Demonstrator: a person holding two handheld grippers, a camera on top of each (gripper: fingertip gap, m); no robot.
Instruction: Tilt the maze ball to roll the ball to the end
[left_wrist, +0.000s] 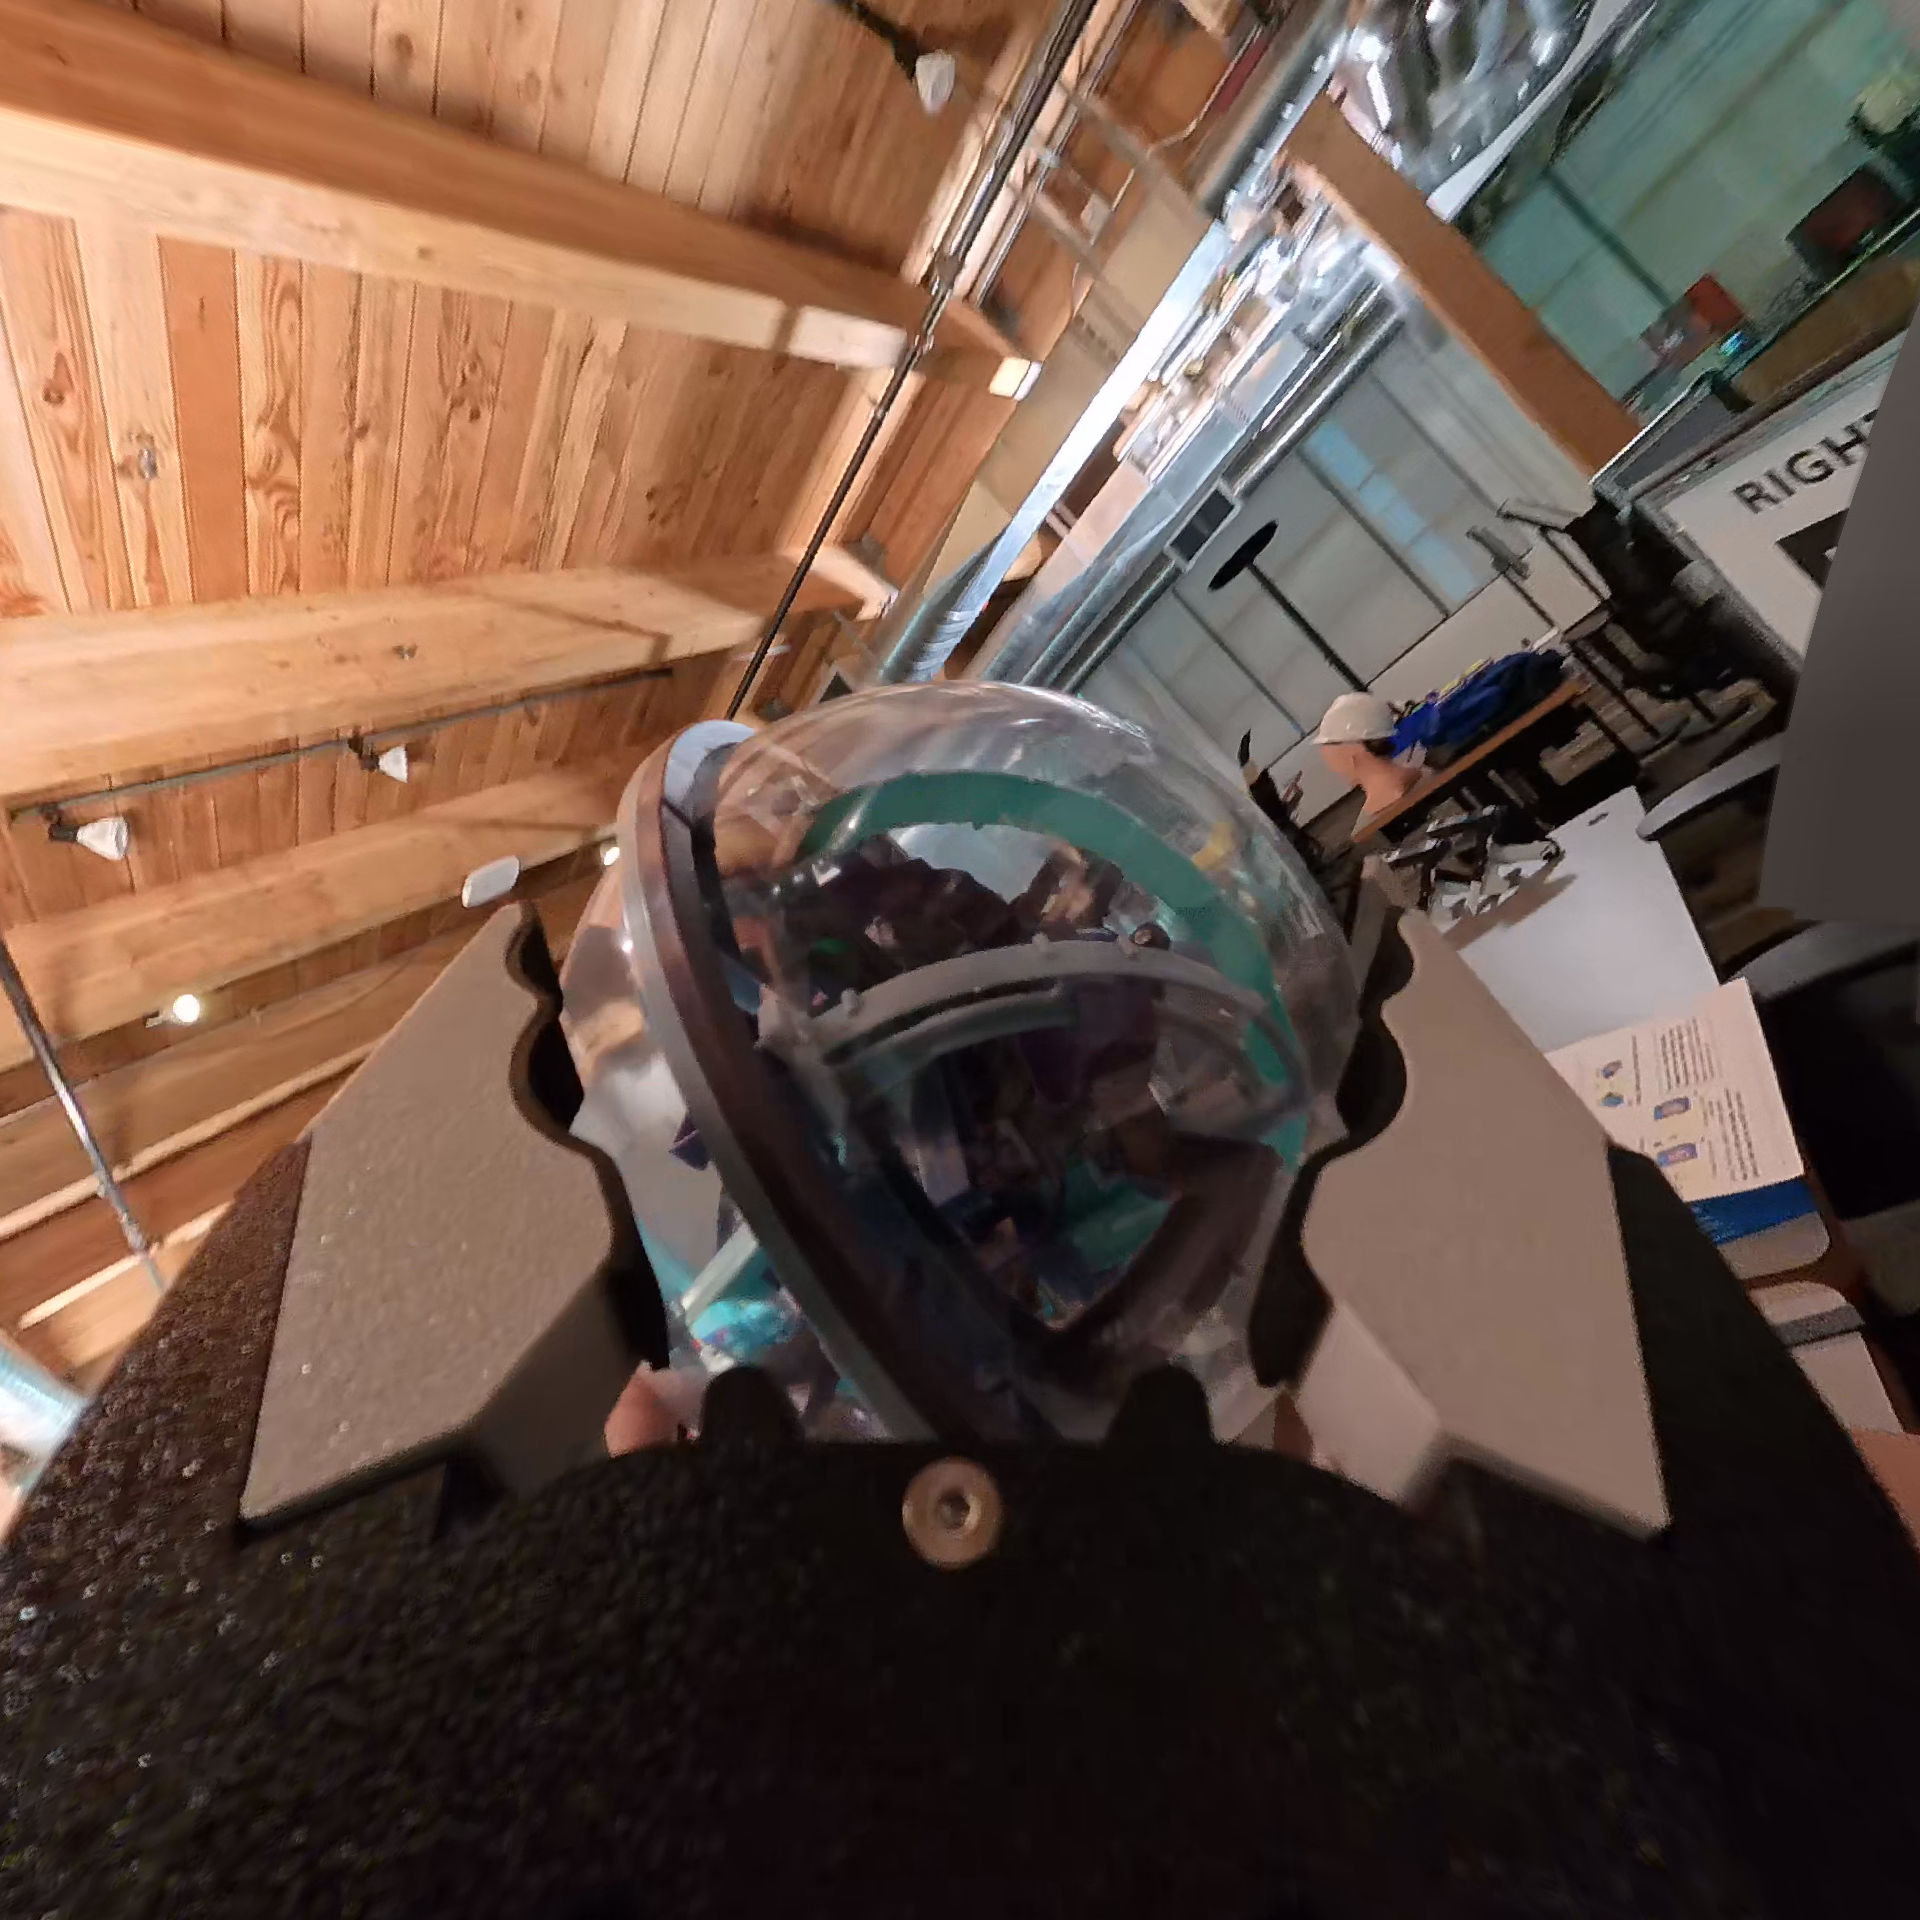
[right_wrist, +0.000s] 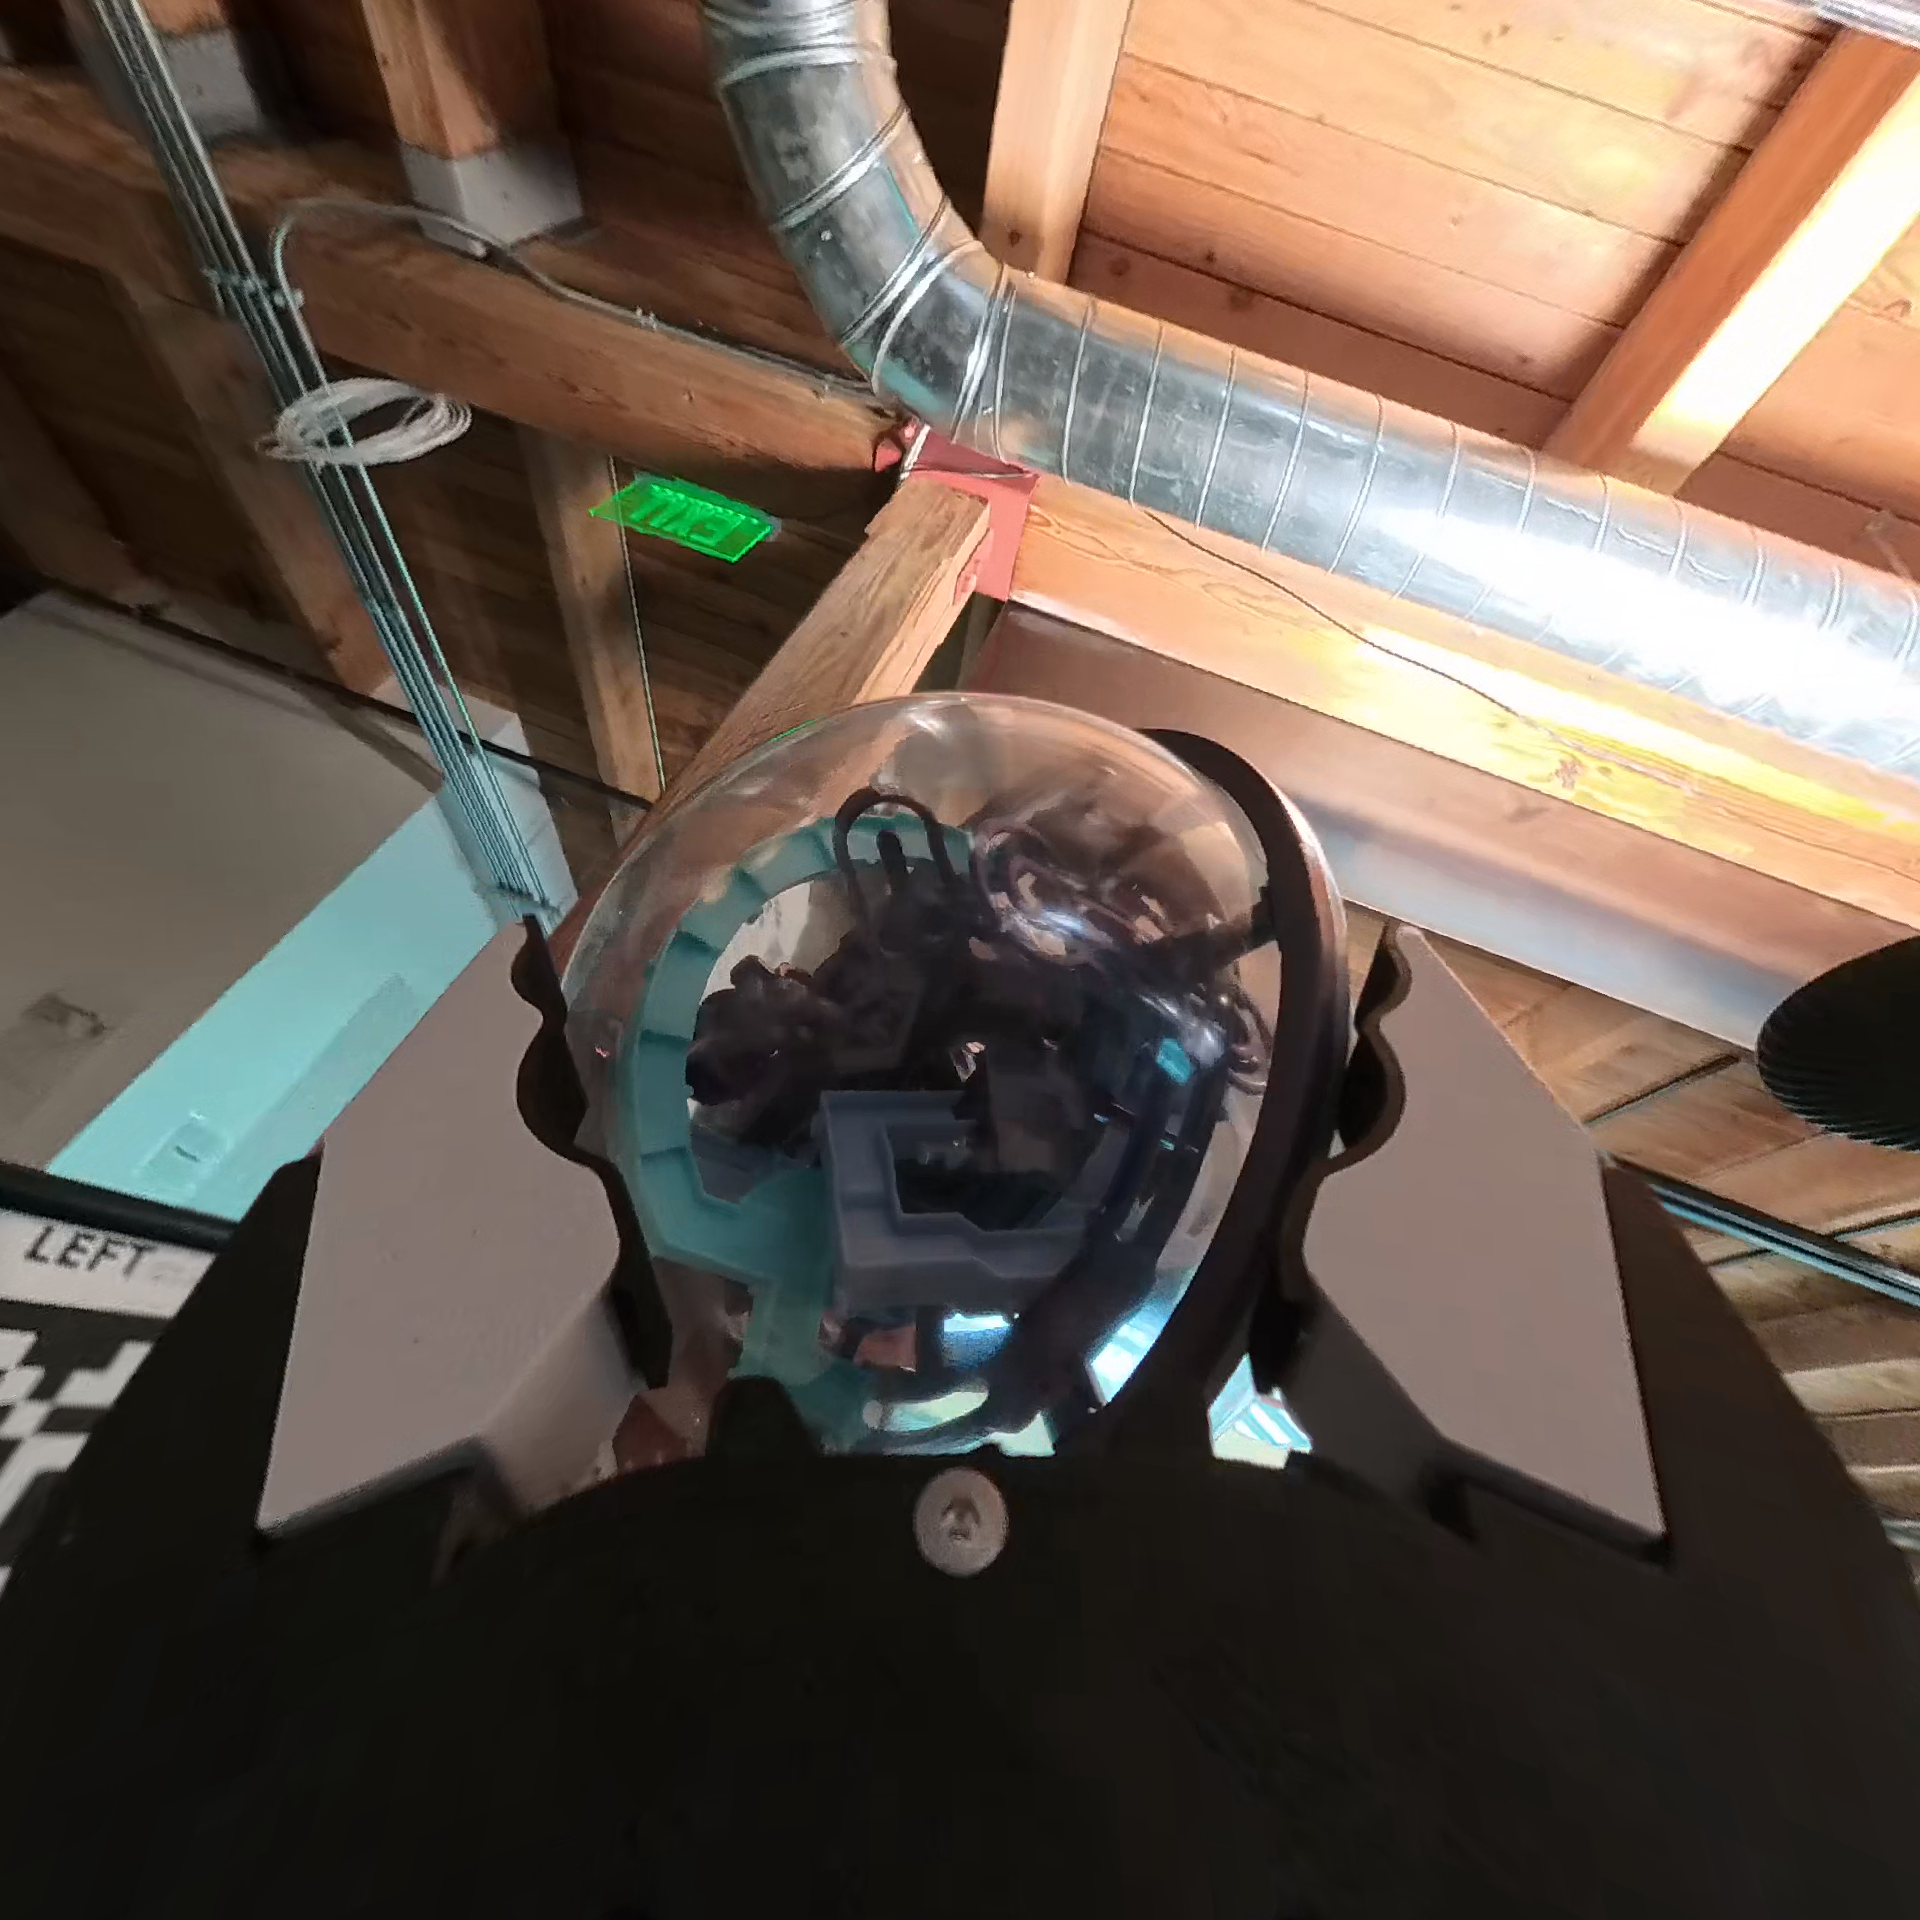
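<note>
Mid-tilt: clear maze ball (left_wrist: 966, 1049) raised toward timber ceiling (left_wrist: 312, 416), pinched between left hand-held gripper (left_wrist: 961, 1049) and right hand-held gripper (right_wrist: 951, 1049). Inner ball unseen; next, likely slow joint roll.

Both wrist cams sit just behind their own fingers, looking forward along them and pitched steeply up. Left view faces the wooden ceiling (left_wrist: 364, 436), rolled hard so the room runs diagonally down the right edge. Right view looks at beams and a metal duct (right_wrist: 1195, 416). Shared: the maze ball (left_wrist: 966, 1049) (right_wrist: 951, 1081), very close, mid-frame in both, seen from opposite sides.
</note>
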